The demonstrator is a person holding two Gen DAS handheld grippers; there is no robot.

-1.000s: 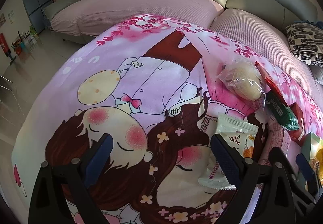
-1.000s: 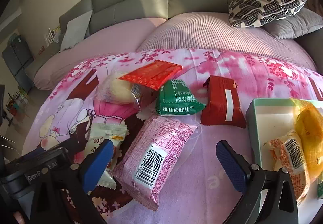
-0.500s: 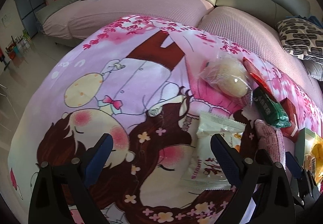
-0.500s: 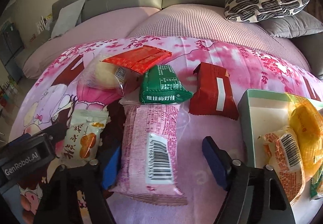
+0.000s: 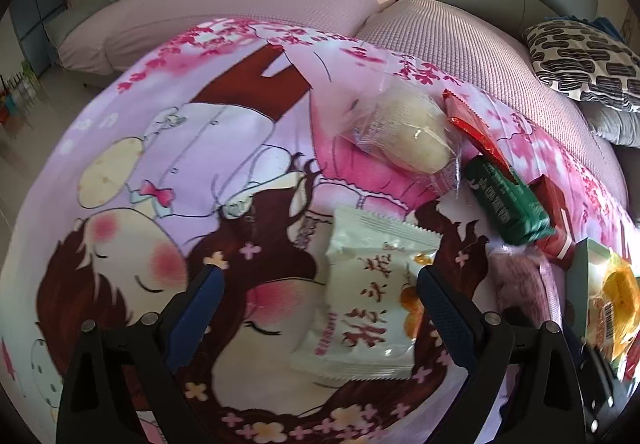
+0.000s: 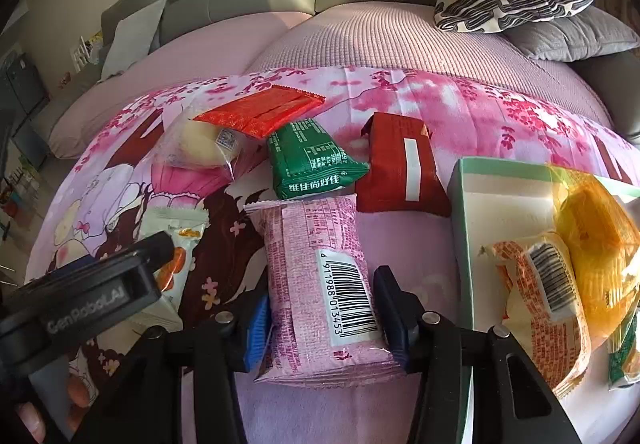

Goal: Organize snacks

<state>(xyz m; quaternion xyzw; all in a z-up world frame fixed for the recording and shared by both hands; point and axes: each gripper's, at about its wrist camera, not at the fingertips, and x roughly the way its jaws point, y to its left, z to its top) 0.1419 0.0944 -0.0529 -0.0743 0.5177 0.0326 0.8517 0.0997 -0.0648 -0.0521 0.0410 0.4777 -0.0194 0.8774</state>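
While your right gripper (image 6: pixel 324 318) has its blue-padded fingers (image 6: pixel 257 328) pressed against both long sides of the pink crinkled-plastic snack packet with the white barcode label (image 6: pixel 320 284), that packet lies flat on the pink cartoon-printed cloth (image 6: pixel 400 244), its far end pointing away from the fingertips. Just beyond that end sits a green foil snack pouch with white lettering (image 6: pixel 310 159), and to the right of it a dark red wrapped packet with a white stripe (image 6: pixel 402 167). Right of your right fingers stands a pale green-rimmed open box (image 6: pixel 464 203), holding an orange printed wrapper with a barcode (image 6: pixel 540 304) and a yellow translucent bag (image 6: pixel 596 244). Your left gripper (image 5: pixel 320 302) has its fingers (image 5: pixel 198 310) spread wide apart, gripping nothing; a white sachet with red characters and an orange fruit picture (image 5: pixel 372 300) lies on the cloth between them, nearer the right fingertip. Farther ahead of those fingers rests a clear plastic bag holding a pale round bun (image 5: pixel 404 139).
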